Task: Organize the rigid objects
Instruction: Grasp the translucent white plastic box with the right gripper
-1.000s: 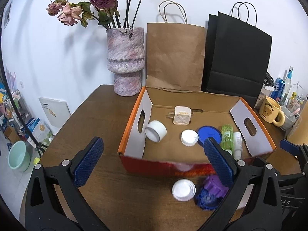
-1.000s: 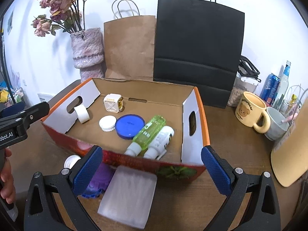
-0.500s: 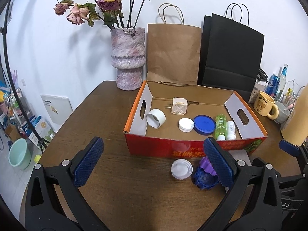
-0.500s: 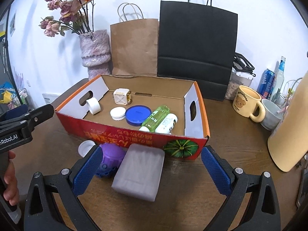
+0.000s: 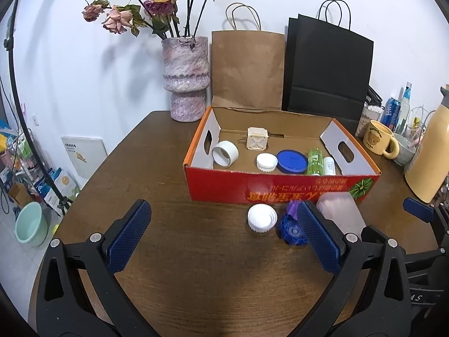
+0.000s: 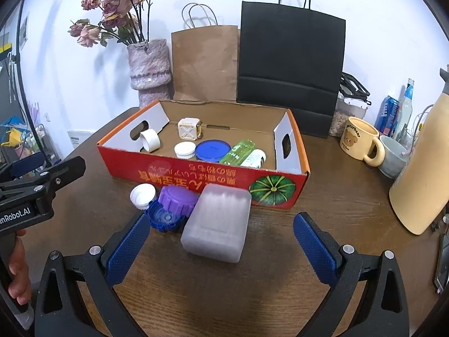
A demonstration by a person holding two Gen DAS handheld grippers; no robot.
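While four things wait on the counter (image 6: 322,196) outside the red cardboard box (image 6: 202,178), the frosted plastic case (image 6: 217,223) is the one the coming move most likely turns on. It lies straight ahead of the right gripper (image 6: 221,248), between the lines of its two fingers and just beyond them, its long axis running away from the gripper toward the box wall. That gripper stands wide apart and empty, and it is clearly the nearer one. The left gripper (image 5: 221,237) is likewise spread apart and holds nothing. From it the case lies ahead and off to the right, past its right finger.

Inside the box, farther ahead of both grippers, lie a blue lid (image 6: 213,150), a green bottle (image 6: 238,151) beside a white bottle (image 6: 254,158), a cream cube-shaped plug (image 6: 189,129), a white tape roll (image 6: 150,140) and a white cap (image 6: 184,150).

Left of the case, close together on the counter, sit a purple cap (image 6: 176,199), a blue cap (image 6: 164,219) and a white lid (image 6: 143,195).
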